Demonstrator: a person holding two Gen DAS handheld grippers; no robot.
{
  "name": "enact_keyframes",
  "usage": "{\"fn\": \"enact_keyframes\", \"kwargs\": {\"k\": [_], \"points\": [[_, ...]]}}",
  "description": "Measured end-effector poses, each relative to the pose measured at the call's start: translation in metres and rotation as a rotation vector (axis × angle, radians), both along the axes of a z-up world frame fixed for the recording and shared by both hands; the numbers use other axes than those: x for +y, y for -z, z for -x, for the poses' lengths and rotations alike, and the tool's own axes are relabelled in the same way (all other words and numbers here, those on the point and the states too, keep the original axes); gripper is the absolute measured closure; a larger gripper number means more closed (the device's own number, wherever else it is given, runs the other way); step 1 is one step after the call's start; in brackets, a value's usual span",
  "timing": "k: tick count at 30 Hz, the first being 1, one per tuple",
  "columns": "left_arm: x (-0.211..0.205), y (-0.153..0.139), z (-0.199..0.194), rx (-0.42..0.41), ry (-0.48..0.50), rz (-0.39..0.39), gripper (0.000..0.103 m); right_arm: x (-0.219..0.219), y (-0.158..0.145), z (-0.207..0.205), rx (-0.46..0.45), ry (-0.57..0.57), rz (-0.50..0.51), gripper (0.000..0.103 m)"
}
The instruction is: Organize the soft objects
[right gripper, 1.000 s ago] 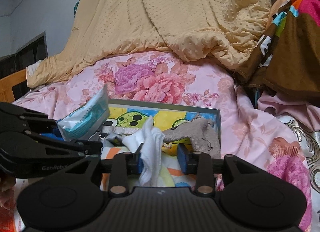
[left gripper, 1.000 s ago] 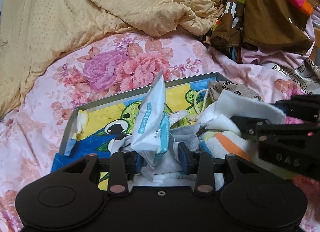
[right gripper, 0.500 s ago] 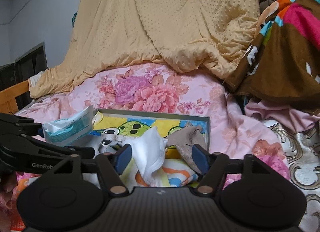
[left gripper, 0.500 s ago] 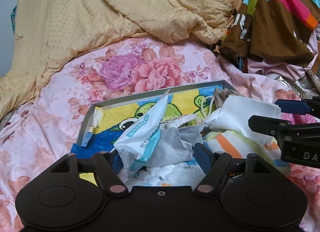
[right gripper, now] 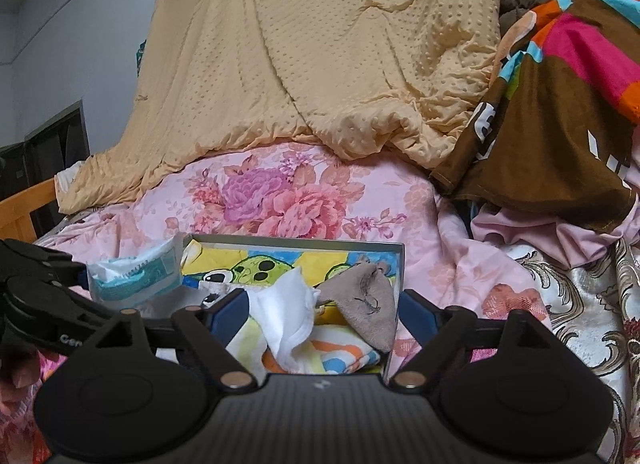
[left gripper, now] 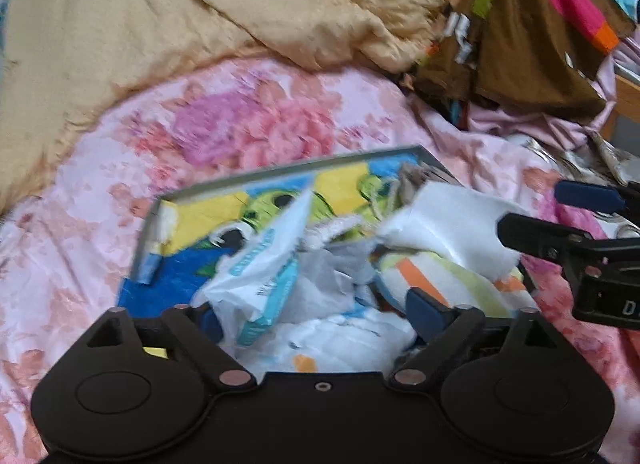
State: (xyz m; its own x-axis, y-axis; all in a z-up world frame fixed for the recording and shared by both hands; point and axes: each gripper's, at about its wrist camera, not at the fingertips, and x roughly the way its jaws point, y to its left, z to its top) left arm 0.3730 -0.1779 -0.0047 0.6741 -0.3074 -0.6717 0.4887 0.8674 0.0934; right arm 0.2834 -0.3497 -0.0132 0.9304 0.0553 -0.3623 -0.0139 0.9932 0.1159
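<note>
Left gripper (left gripper: 316, 314), right gripper (right gripper: 320, 314) spread

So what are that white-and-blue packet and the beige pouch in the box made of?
The white-and-blue packet looks like thin plastic film: slightly glossy, crinkled, with printed lettering. The beige pouch seems to be coarse woven cloth, matte and limp; a cord shows beside it in the left view.

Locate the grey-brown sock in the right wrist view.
The grey-brown sock lies at the right end of the cartoon-printed box, just right of the white cloth and on top of the striped towel.
</note>
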Motion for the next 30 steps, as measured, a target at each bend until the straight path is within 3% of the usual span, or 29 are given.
{"fn": "enact_keyframes", "kwargs": {"k": [2, 6, 10, 15, 20, 30], "points": [[-0.003, 0.000, -0.005, 0.045, 0.031, -0.019, 0.002, -0.002, 0.001, -0.001, 0.001, 0.003, -0.009, 0.016], [-0.007, -0.001, -0.010, 0.089, 0.106, -0.054, 0.002, -0.006, 0.002, -0.007, -0.005, -0.003, -0.035, 0.015], [-0.008, -0.002, -0.009, 0.091, 0.207, -0.074, 0.001, -0.008, 0.003, -0.015, -0.014, -0.023, -0.058, 0.015], [-0.009, 0.005, -0.004, 0.092, 0.316, -0.107, 0.001, -0.002, 0.004, -0.024, -0.043, -0.142, -0.098, 0.014], [-0.010, 0.008, -0.001, 0.084, 0.376, -0.091, 0.001, 0.022, 0.006, -0.036, -0.044, -0.237, -0.051, 0.013], [-0.002, 0.010, 0.021, 0.068, 0.535, -0.091, 0.001, 0.036, 0.024, -0.055, 0.009, -0.209, -0.019, 0.013]]}}
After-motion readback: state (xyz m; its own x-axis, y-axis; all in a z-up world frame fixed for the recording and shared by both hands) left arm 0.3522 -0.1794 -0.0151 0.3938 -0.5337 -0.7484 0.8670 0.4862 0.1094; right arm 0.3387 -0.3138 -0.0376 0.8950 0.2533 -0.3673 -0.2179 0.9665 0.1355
